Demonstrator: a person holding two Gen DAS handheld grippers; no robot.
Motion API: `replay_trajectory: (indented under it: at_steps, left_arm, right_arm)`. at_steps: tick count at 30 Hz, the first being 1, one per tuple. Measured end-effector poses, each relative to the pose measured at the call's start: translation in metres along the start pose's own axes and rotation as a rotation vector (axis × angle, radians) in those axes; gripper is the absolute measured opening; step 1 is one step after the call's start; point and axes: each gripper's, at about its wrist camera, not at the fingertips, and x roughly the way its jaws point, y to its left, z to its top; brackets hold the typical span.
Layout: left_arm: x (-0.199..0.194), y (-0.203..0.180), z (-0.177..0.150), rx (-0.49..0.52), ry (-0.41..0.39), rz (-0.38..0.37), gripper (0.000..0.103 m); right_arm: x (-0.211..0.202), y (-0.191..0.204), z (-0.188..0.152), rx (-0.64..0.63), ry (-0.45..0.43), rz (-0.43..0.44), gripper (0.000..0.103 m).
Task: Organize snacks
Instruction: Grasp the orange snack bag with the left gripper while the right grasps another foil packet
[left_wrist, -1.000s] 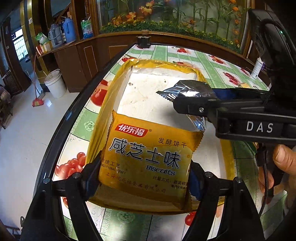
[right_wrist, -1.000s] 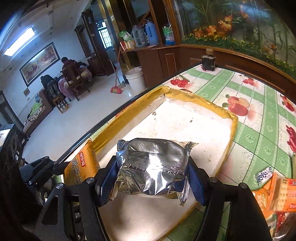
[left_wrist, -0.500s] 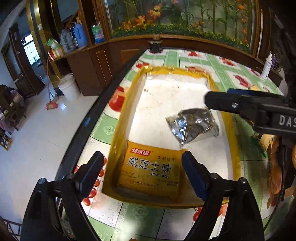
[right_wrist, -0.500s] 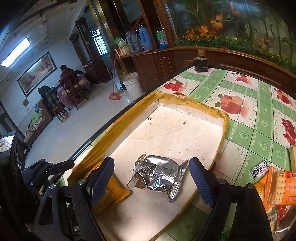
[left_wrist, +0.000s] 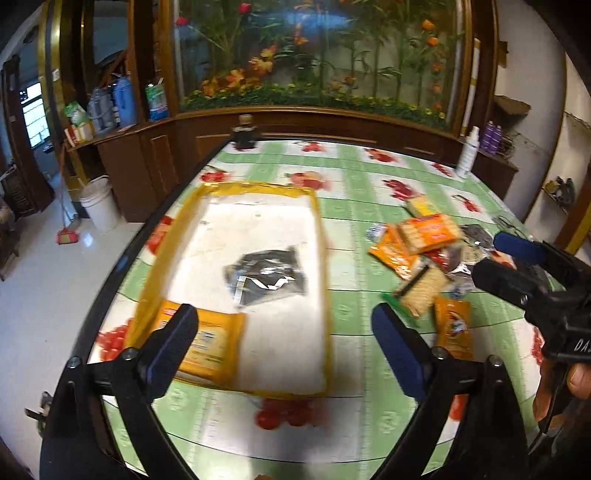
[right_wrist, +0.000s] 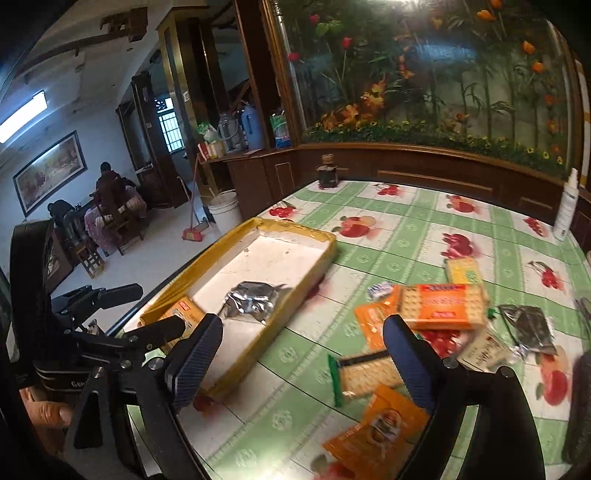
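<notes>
A shallow tray (left_wrist: 320, 236) with yellow taped walls and a white floor is seen lying on a table (left_wrist: 354, 192) covered by a green-checked cloth printed with red fruit. Two snacks are found inside the tray: a yellow biscuit packet (left_wrist: 214, 343) lies flat in the near corner, and a silver foil packet (left_wrist: 267, 277) lies on the white floor a little farther in, apart from the yellow one. The left gripper (left_wrist: 286, 343) is held above the near end of the tray with its jaws spread wide; they have just been opening, and nothing is caught between the blue pads (left_wrist: 395, 349). The right gripper (right_wrist: 301, 360) is likewise held wide, its jaws having just been opening, and nothing is gripped; in its own view it is placed over the bare cloth between the tray (right_wrist: 314, 273) and a loose heap of snacks. In that heap an orange cracker packet (right_wrist: 443, 306) is seen on top, a pale yellow packet (right_wrist: 463, 269) behind it, a green-edged cracker packet (right_wrist: 369, 373) in front, and an orange pouch (right_wrist: 376, 432) nearest the camera; a second silver packet (right_wrist: 528, 328) lies to the right. The packets at the near edge are blurred, so what is printed on them cannot be read. A white spray bottle (right_wrist: 567, 206) and a dark jar (right_wrist: 328, 173) are stood at the far edge of the table. In the left wrist view the right gripper (left_wrist: 517, 266) is seen at the right edge, over the heap, with fingers of the hand (left_wrist: 569, 384) below it.
</notes>
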Motion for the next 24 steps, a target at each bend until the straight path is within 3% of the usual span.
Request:
replay_trajectory:
  at_steps: [12, 19, 24]
  left_arm:
    - [0.028, -0.102, -0.029, 0.145, 0.095, -0.117, 0.103]
    - [0.048, -0.154, -0.038, 0.230, 0.127, -0.139, 0.103]
    - [0.063, -0.175, -0.040, 0.244, 0.156, -0.154, 0.103]
  right_arm:
    - [-0.042, -0.083, -0.068, 0.080, 0.070, -0.220, 0.090]
    - [-0.044, -0.113, -0.084, 0.111, 0.083, -0.251, 0.091]
    - [-0.033, -0.135, -0.073, 0.110, 0.076, -0.252, 0.091]
